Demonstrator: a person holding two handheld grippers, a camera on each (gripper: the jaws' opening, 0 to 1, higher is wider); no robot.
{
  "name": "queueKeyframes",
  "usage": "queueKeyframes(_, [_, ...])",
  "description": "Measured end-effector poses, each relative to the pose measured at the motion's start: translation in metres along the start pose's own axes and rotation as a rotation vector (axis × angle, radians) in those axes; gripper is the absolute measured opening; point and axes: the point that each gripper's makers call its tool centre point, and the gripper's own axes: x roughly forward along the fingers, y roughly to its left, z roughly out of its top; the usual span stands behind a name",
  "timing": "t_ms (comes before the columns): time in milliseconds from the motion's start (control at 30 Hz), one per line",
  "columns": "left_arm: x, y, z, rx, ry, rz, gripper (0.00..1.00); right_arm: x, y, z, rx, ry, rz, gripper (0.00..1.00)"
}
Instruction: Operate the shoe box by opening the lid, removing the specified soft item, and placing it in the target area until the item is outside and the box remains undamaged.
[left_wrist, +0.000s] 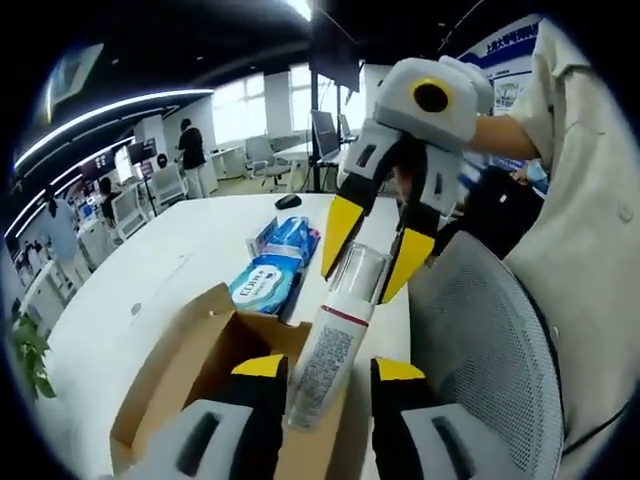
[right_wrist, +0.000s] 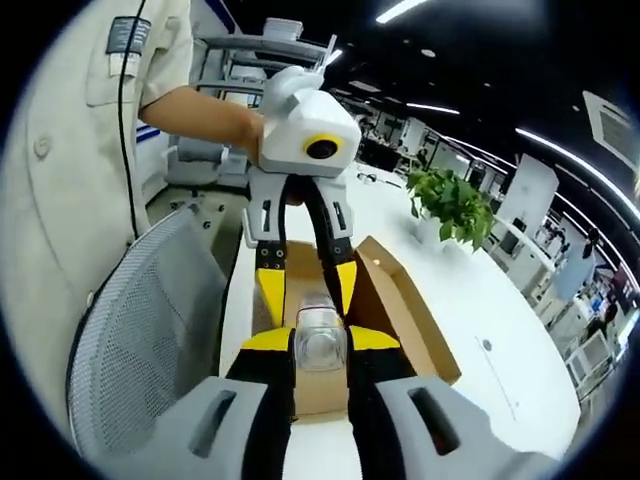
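Left gripper view puts us over the open cardboard shoe box (left_wrist: 190, 365) on the white table (left_wrist: 160, 270), its flap folded out toward 9 o'clock. We hold a tall white tube-shaped bottle with a clear cap (left_wrist: 335, 345) between both tools: the left gripper (left_wrist: 328, 370) has its yellow-tipped jaws on either side of the printed lower body, and the right gripper (left_wrist: 368, 262) comes in from 1 o'clock with its jaws closed around the clear cap. In the right gripper view, the right gripper (right_wrist: 320, 340) is clamped on that cap end (right_wrist: 320, 345), and the left gripper (right_wrist: 305, 285) grips the bottle further along, with the box (right_wrist: 410, 320) behind it at 2 o'clock.

We judge the lid step done and the removal in hand: the item is lifted above the box opening, not yet set down. Next we need one gripper to let go so the other can carry it to the target area without knocking the box wall.

A blue wipes pack (left_wrist: 275, 270) lies just beyond the box at 12 o'clock, a mesh office chair (left_wrist: 490, 350) crowds the table edge at 3 o'clock, and a potted plant (right_wrist: 450, 205) stands farther off.
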Motion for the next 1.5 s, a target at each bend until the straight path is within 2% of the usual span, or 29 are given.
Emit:
queueKeyframes(333, [-0.012, 0.022, -0.004, -0.062, -0.033, 0.084, 0.43, -0.011, -0.017, -0.005, -0.02, 0.029, 0.015, 0.16])
queueKeyframes(433, [-0.017, 0.029, -0.008, -0.102, -0.046, 0.119, 0.49, -0.016, -0.023, -0.005, -0.027, 0.038, 0.025, 0.16])
queueKeyframes(800, [-0.04, 0.049, -0.021, -0.154, -0.069, 0.23, 0.64, -0.036, -0.059, -0.015, -0.071, 0.096, 0.019, 0.16])
queueKeyframes(1033, [-0.051, 0.054, -0.029, -0.189, -0.08, 0.285, 0.76, -0.046, -0.085, -0.023, -0.096, 0.14, 0.01, 0.16])
queueKeyframes(1133, [-0.054, 0.055, -0.037, -0.209, -0.066, 0.311, 0.82, -0.049, -0.098, -0.029, -0.107, 0.163, 0.008, 0.16])
queueKeyframes(1500, [-0.071, 0.06, -0.049, -0.274, -0.089, 0.399, 0.93, -0.055, -0.133, -0.05, -0.126, 0.231, 0.002, 0.16])
